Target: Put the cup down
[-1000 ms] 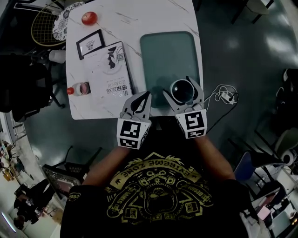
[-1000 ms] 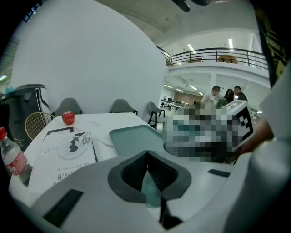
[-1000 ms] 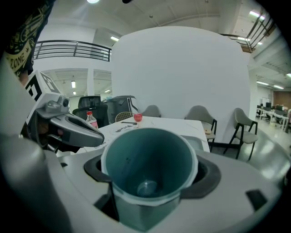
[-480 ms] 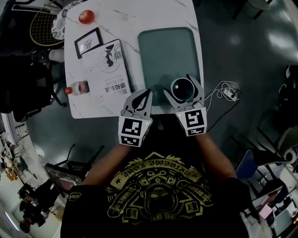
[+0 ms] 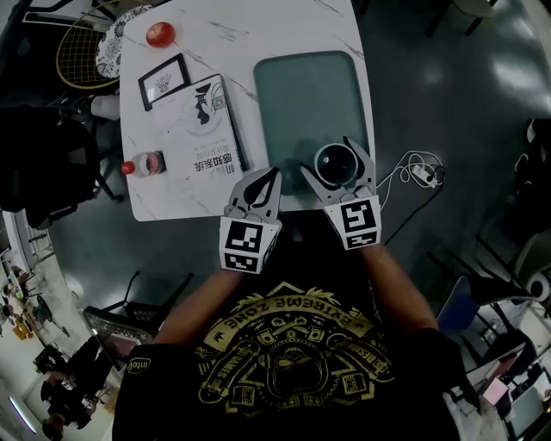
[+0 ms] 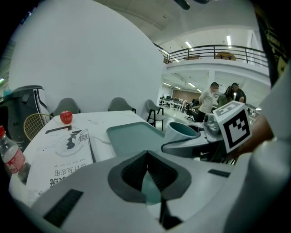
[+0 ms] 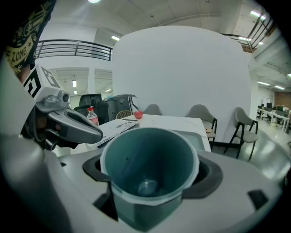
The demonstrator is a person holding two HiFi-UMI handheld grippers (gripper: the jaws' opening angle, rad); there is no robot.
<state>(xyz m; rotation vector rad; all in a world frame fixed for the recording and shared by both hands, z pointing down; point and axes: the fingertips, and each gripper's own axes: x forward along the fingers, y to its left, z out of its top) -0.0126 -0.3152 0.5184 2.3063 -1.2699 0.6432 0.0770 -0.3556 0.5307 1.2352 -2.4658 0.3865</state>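
Jaws of the right gripper (image 5: 335, 164) clasp an empty, pale-rimmed teal cup (image 7: 150, 166); those of the left gripper (image 5: 263, 183) meet.

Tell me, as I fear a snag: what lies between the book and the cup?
In the head view, only the bare teal tray beside the book; the right gripper holds the cup.

1. Table (image 5: 258, 26): white top with marble veining and rounded corners.
2. Tray (image 5: 310, 95): teal, lies flat on the right half.
3. Book (image 5: 196, 129): lies flat just left of the tray.
4. Framed card (image 5: 164, 81): flat, just beyond the book.
5. Apple (image 5: 159, 34): red, at the far left corner.
6. Bottle (image 5: 144, 164): red cap, upright at the left edge beside the book.
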